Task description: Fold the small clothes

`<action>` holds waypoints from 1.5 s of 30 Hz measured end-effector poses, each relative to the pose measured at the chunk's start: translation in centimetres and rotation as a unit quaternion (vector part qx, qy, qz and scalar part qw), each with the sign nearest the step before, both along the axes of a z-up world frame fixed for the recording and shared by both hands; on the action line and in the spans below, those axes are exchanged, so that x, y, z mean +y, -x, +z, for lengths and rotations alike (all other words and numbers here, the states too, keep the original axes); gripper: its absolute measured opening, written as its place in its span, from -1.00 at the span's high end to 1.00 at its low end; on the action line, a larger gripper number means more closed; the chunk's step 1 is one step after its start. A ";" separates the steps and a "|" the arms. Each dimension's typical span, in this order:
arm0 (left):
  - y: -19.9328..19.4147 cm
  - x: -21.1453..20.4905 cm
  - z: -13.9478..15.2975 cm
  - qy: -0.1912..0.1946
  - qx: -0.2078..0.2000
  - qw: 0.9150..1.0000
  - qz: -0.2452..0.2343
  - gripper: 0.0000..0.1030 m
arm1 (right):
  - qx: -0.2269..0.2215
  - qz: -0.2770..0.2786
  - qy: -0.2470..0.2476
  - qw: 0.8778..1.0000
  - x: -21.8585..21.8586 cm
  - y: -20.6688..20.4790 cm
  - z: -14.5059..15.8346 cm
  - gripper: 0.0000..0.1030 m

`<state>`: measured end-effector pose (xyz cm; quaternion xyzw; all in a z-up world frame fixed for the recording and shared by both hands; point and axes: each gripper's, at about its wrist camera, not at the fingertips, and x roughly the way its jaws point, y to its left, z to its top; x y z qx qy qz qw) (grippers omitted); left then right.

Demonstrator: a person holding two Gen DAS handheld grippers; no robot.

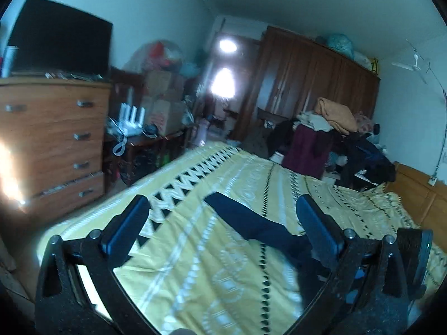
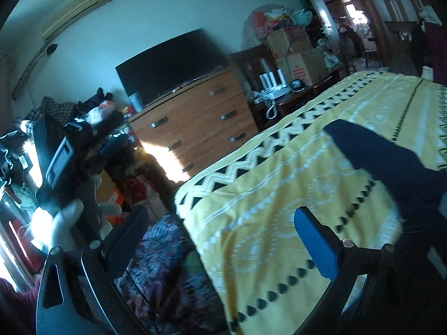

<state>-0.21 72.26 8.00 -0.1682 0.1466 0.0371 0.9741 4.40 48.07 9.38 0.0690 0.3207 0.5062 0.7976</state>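
A dark navy garment (image 1: 259, 227) lies stretched on the yellow patterned bedspread (image 1: 195, 265). My left gripper (image 1: 220, 223) is open and empty above it, and the cloth runs between the blue-padded fingers toward the right finger. The right wrist view shows the same garment (image 2: 391, 162) on the bedspread (image 2: 279, 223) at right. My right gripper (image 2: 220, 231) is open and empty over the bed's corner, left of the garment and apart from it.
A wooden chest of drawers (image 1: 53, 145) with a dark TV (image 1: 61, 36) stands left of the bed. A brown wardrobe (image 1: 313, 83) and piled clothes (image 1: 335, 128) stand at the far end. Clutter and a patterned rug (image 2: 167, 265) lie beside the bed.
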 end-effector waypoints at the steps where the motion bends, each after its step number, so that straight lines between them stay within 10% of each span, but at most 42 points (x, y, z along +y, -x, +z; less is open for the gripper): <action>1: -3.2 0.0 -0.1 0.016 0.028 0.999 -0.019 -1.00 | 0.000 -0.016 0.005 1.000 -1.8 -0.7 0.1 -1.00; 10: -29.7 0.7 -10.7 0.018 0.223 0.971 -0.081 -1.00 | 0.001 -0.180 0.213 0.961 -17.1 -8.4 -7.6 -1.00; 14: -35.3 1.6 -16.9 0.042 0.282 0.955 -0.079 -1.00 | 0.050 -0.233 0.259 0.936 -22.6 -10.8 -12.2 -1.00; 25: -37.9 2.1 -21.7 0.046 0.325 0.943 -0.057 -1.00 | 0.132 -0.239 0.277 0.921 -25.0 -12.2 -20.0 -1.00; 37: -39.3 2.2 -22.6 0.040 0.326 0.943 -0.054 -0.96 | 0.124 -0.241 0.271 0.924 -23.9 -12.1 -21.2 -1.00; 38: -39.3 2.1 -22.4 0.037 0.318 0.946 -0.054 -0.70 | 0.127 -0.241 0.271 0.923 -23.8 -12.2 -21.1 -1.00; 40: -38.8 2.3 -21.6 0.056 0.288 0.954 -0.061 0.55 | 0.129 -0.237 0.272 0.923 -23.7 -12.2 -21.0 -1.00; 42: -37.9 2.5 -20.3 0.098 0.247 0.962 -0.069 0.72 | 0.129 -0.241 0.266 0.924 -23.9 -12.1 -20.8 -1.00; 45: -36.3 -1.1 -15.6 0.064 0.195 0.973 -0.106 0.76 | 0.129 -0.257 0.245 0.926 -24.6 -11.7 -20.0 -0.95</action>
